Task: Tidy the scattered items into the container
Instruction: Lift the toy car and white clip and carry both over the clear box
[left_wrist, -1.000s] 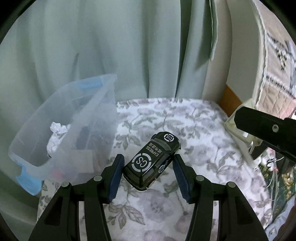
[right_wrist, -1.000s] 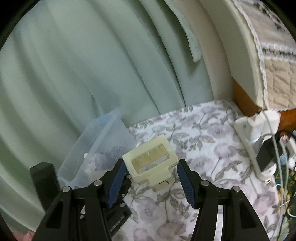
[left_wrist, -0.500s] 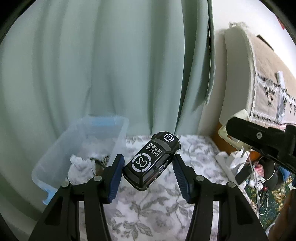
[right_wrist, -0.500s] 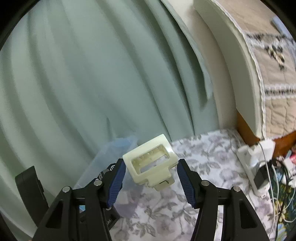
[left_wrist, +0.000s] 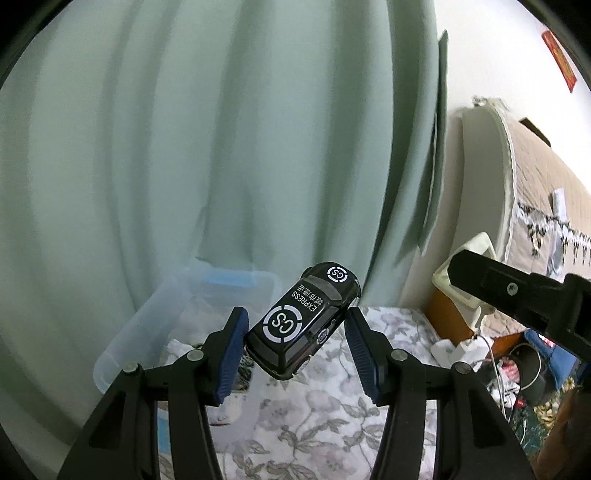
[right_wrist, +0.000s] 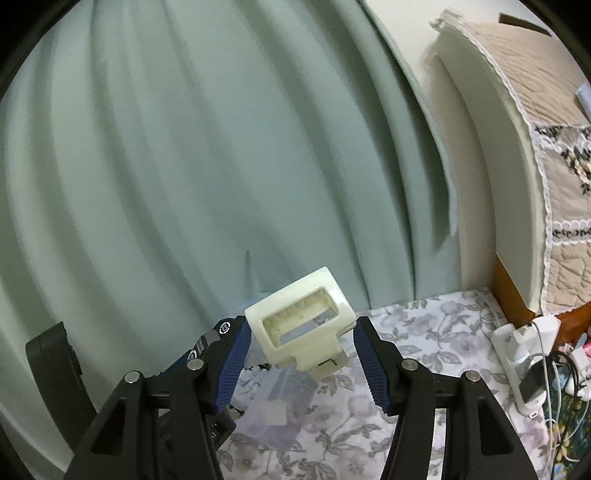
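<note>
My left gripper (left_wrist: 295, 334) is shut on a black toy car (left_wrist: 301, 321) with white "CS EXPRESS" markings, held in the air above the floral cloth. Below and left of it stands the clear plastic container (left_wrist: 147, 325) with crumpled white paper inside. In the right wrist view, my right gripper (right_wrist: 301, 341) is shut on a cream plastic frame-shaped piece (right_wrist: 301, 319), also lifted. The container (right_wrist: 280, 402) lies beneath that piece, partly hidden. The toy car (right_wrist: 210, 341) and the left gripper show at the lower left of that view.
A pale green curtain (left_wrist: 221, 147) hangs close behind the container. A floral tablecloth (left_wrist: 325, 421) covers the surface. At the right are a power strip with chargers and cables (right_wrist: 524, 365) and a padded headboard with a quilted cover (right_wrist: 517, 147).
Both grippers have risen with their loads and tilted up, so more curtain and less cloth shows. The container now sits lower in both views. Neither grip has changed.
</note>
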